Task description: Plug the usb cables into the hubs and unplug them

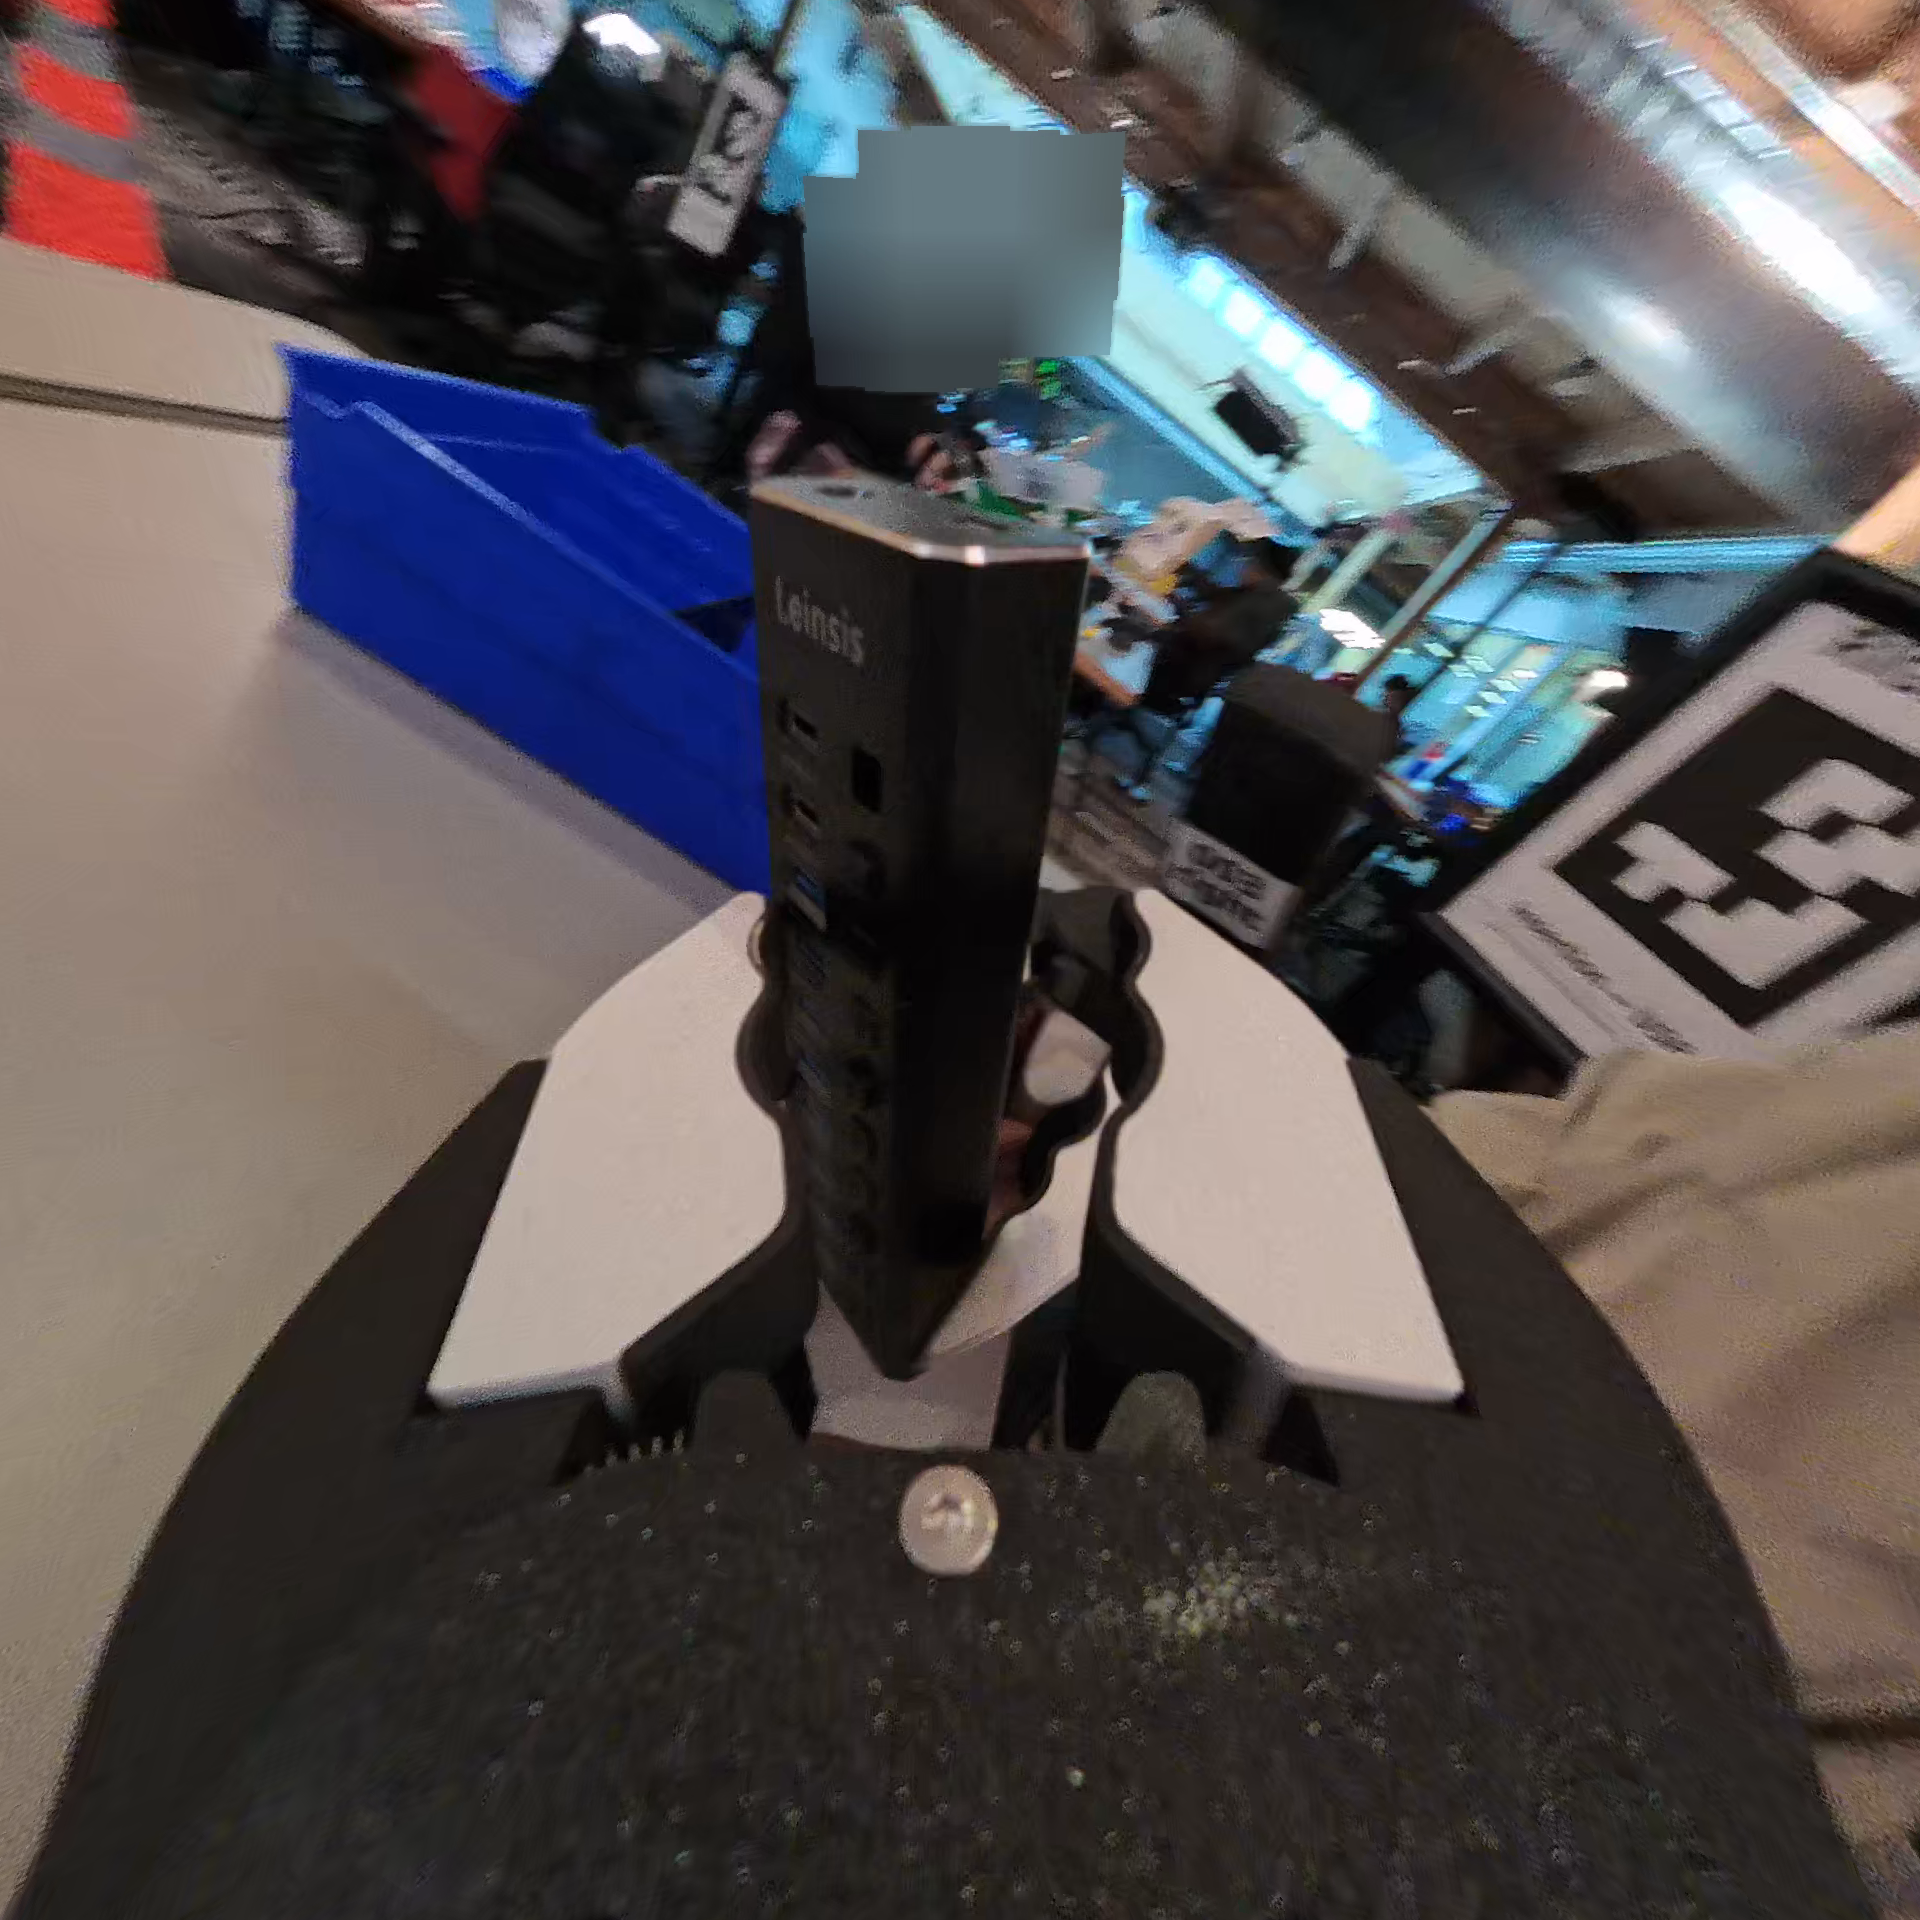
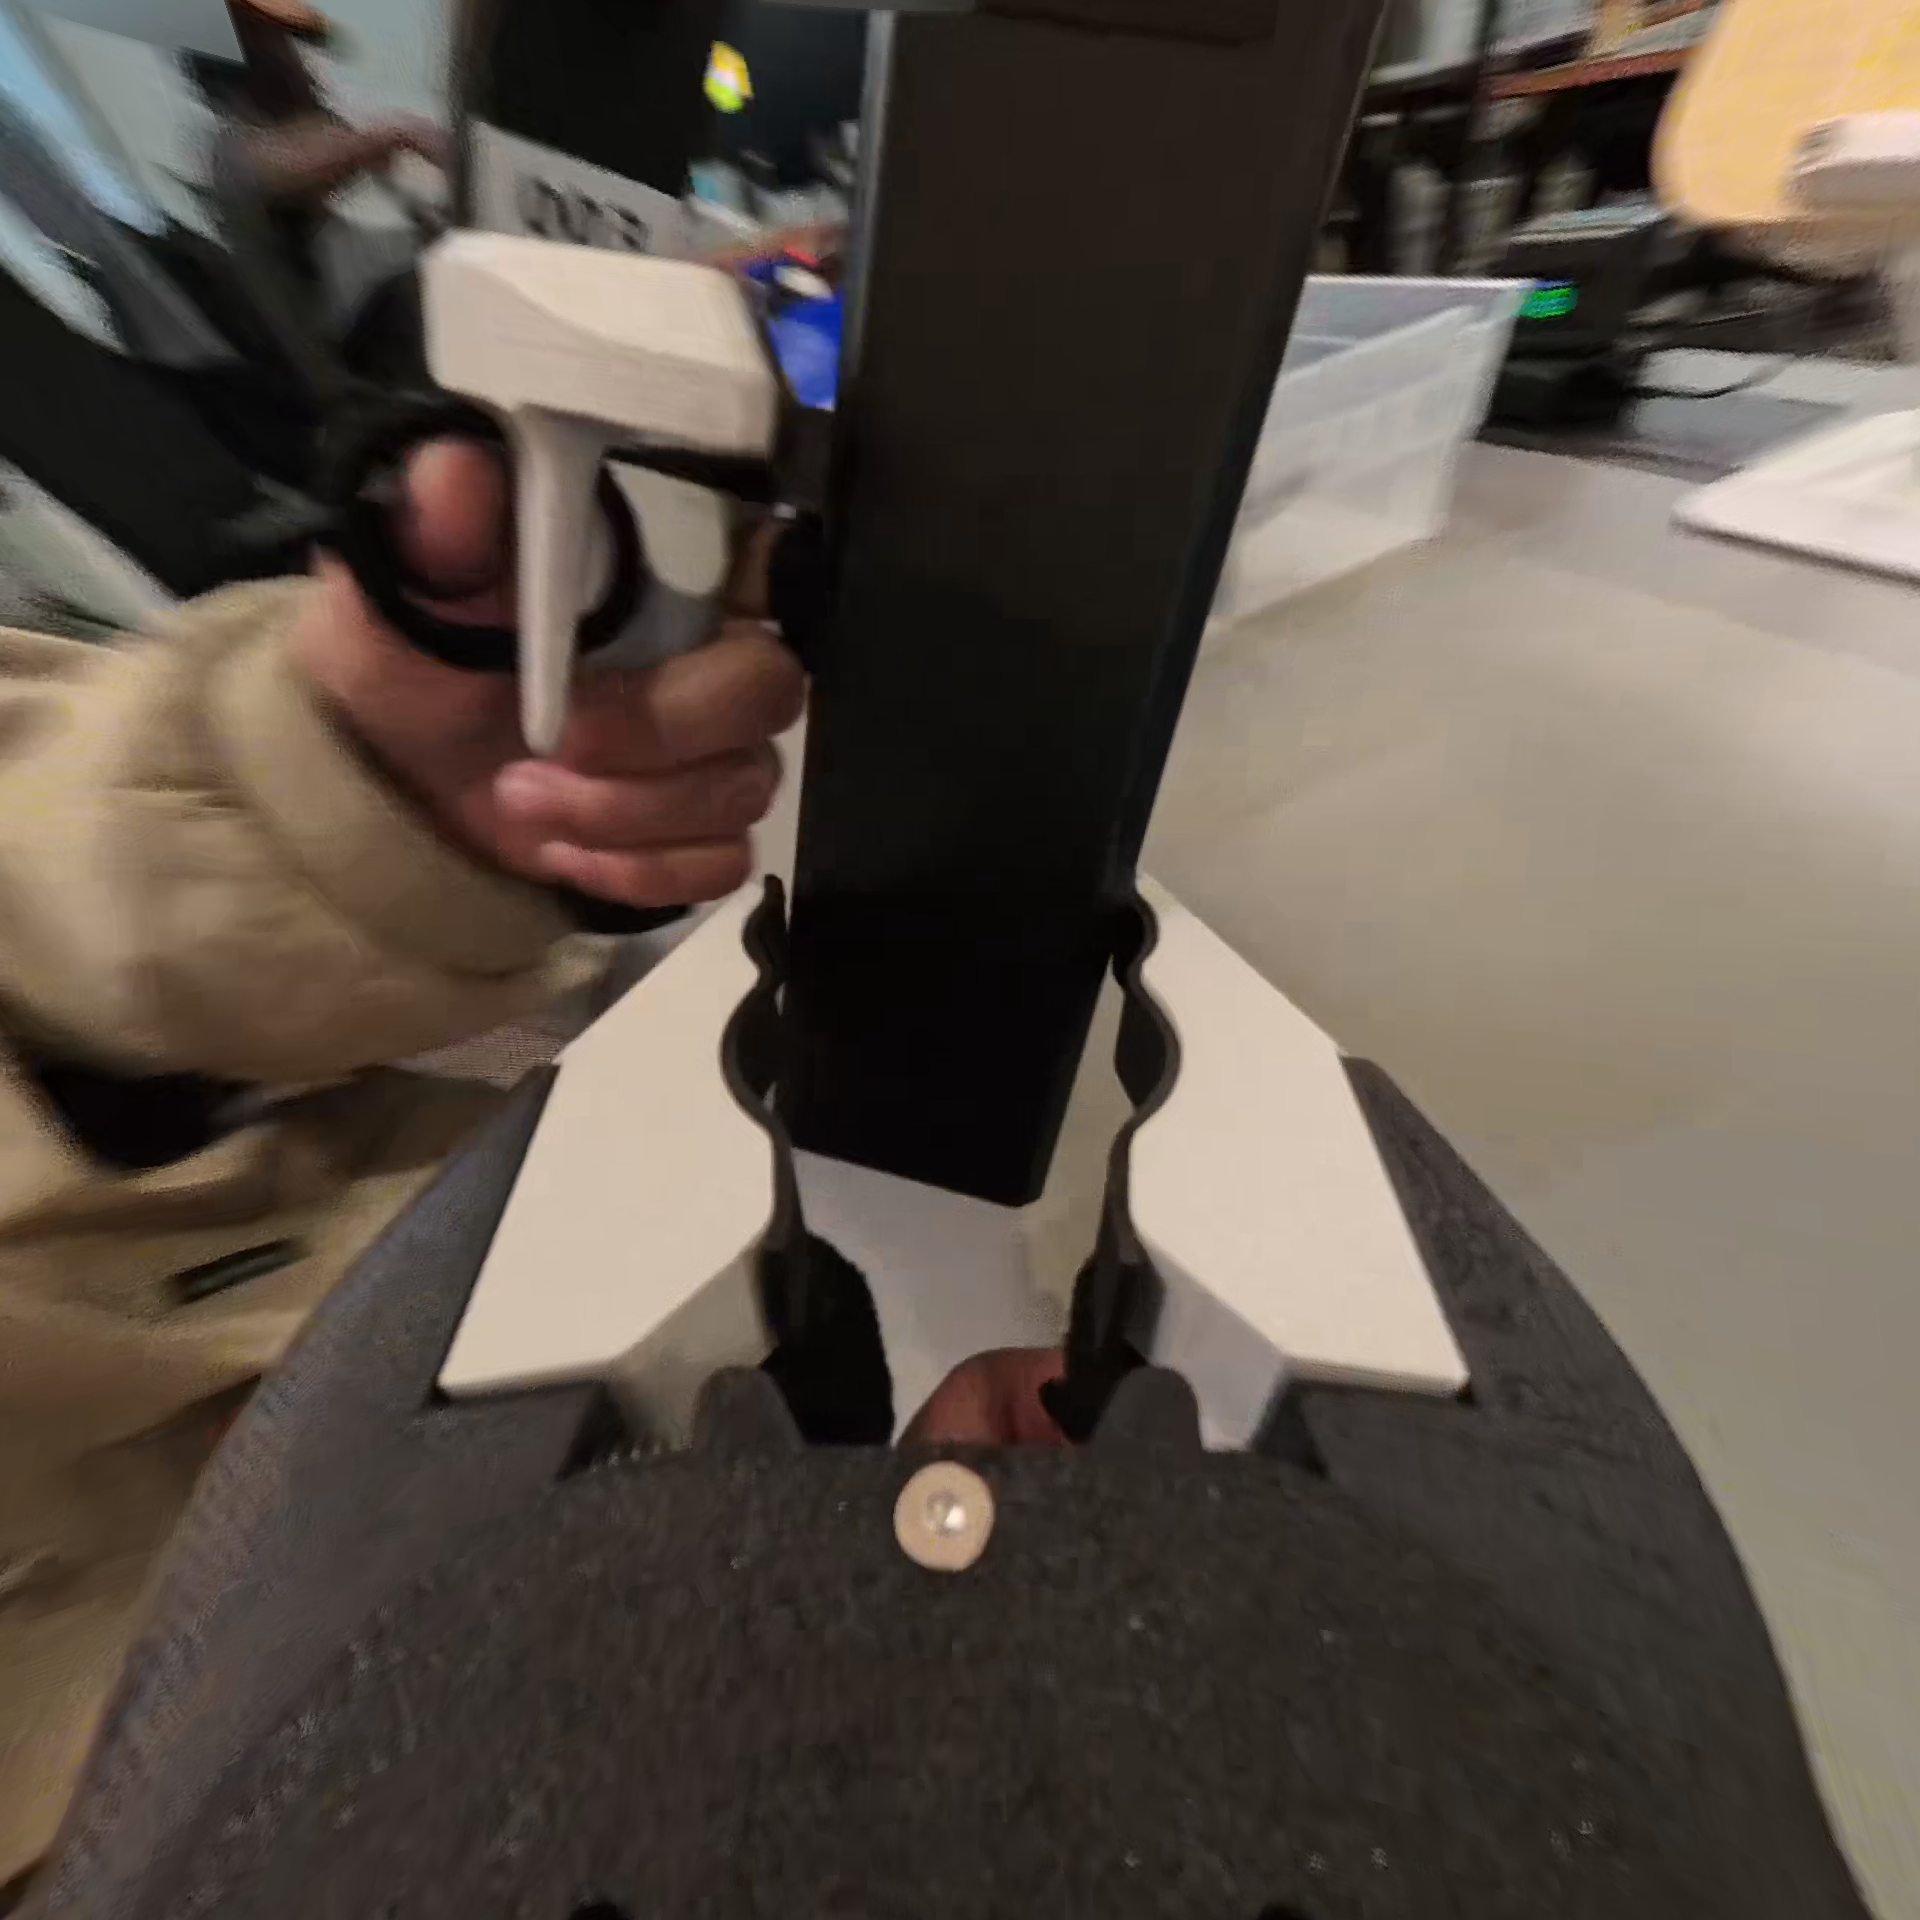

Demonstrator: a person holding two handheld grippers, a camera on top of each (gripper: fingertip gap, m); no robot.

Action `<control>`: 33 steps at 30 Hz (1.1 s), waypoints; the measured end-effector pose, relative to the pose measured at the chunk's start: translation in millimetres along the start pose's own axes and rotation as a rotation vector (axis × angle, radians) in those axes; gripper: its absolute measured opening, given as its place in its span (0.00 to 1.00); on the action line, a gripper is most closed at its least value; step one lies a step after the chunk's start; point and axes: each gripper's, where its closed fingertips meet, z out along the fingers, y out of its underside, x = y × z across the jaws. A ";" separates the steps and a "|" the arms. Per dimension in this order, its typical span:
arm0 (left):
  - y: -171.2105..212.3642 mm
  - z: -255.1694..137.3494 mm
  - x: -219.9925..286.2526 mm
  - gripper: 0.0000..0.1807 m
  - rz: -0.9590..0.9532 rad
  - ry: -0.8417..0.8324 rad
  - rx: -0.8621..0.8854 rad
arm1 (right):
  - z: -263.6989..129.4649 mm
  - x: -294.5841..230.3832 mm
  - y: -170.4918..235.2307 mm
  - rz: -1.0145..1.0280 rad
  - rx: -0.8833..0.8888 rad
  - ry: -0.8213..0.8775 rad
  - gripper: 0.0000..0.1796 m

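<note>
Here, left gripper (image 1: pixel 925 1039) clamped on the lower half of a black multi-port USB hub (image 1: pixel 914 831), held upright and clear of the pale table (image 1: pixel 208 831), port rows facing left, metal end cap at the far tip. Right gripper (image 2: pixel 940 1049) bracketing the near end of the same black hub (image 2: pixel 1049 623); left pad touching, right pad perhaps a sliver off, so firm grip uncertain. Farther out: a hand (image 2: pixel 623 748) in a beige sleeve squeezing the other gripper's white trigger (image 2: pixel 561 520); a blue bin (image 1: pixel 499 582) far left on the table. No USB cable in sight. Likely rigid, fairly light, smooth-sided and prone to slipping; best held across the plain flat sides, away from ports.
</note>
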 end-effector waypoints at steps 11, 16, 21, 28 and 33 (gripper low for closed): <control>-12.4 -12.8 35.3 0.34 -0.155 0.357 0.062 | -22.7 -64.0 -20.7 0.335 0.106 -0.583 0.34; -0.5 -6.8 2.9 0.33 -0.105 0.154 0.012 | -3.8 -39.7 -1.4 0.365 0.014 -0.430 0.33; 10.3 -16.0 -66.7 0.34 -0.097 -0.284 0.010 | 10.9 7.2 7.2 0.221 0.000 -0.042 0.34; 16.8 -19.3 -86.4 0.34 -0.065 -0.487 0.015 | 44.5 23.0 29.6 -0.022 -0.139 0.292 0.21; 1.4 -10.6 -58.5 0.37 0.094 -0.378 0.018 | 50.0 31.9 16.6 0.041 -0.070 0.253 0.15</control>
